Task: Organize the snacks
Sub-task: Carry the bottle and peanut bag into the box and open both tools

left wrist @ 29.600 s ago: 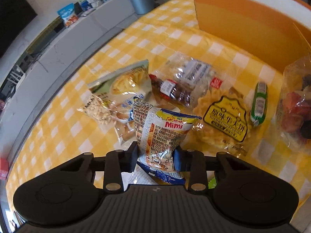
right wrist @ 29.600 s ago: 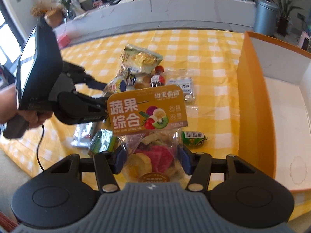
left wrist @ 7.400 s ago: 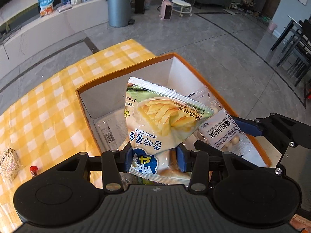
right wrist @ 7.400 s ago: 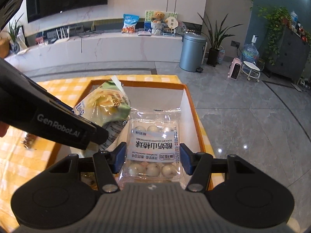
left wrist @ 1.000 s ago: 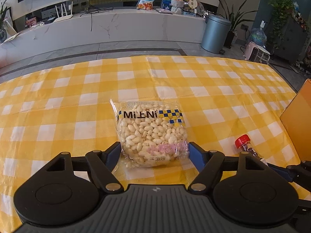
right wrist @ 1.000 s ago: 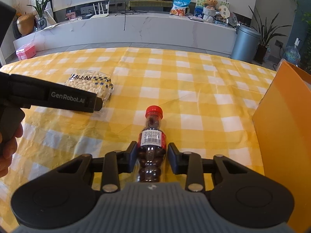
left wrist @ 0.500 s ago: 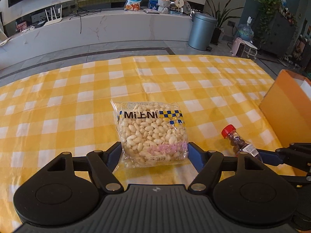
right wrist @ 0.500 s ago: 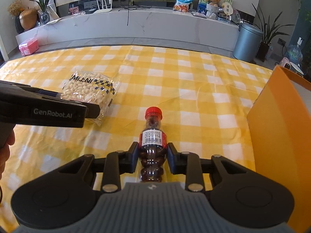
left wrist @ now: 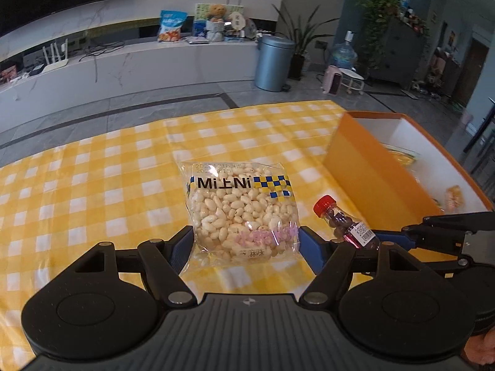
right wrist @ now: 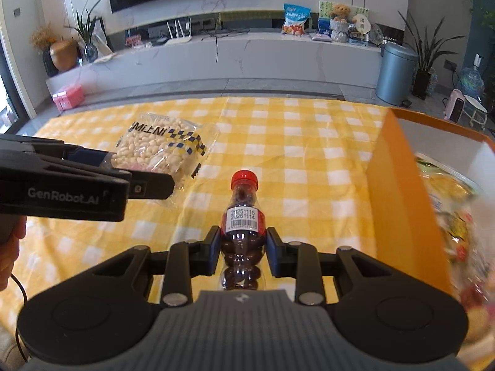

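My left gripper (left wrist: 246,249) is shut on a clear MiNi bag of puffed rice (left wrist: 243,210) and holds it above the yellow checked tablecloth (left wrist: 92,191); the bag also shows in the right wrist view (right wrist: 161,151). My right gripper (right wrist: 243,255) is shut on a small red-capped bottle of dark candies (right wrist: 243,225), lifted off the cloth; the bottle also shows in the left wrist view (left wrist: 343,221). The orange box (left wrist: 368,167) stands to the right, with several snack packs inside.
The box's near orange wall (right wrist: 399,198) rises just right of the bottle. Beyond the table's far edge are a grey floor, a white low cabinet (right wrist: 247,55) and a grey bin (right wrist: 394,72).
Both grippers have lifted their snacks off the cloth and swung right towards the orange box, whose inside has come into view.
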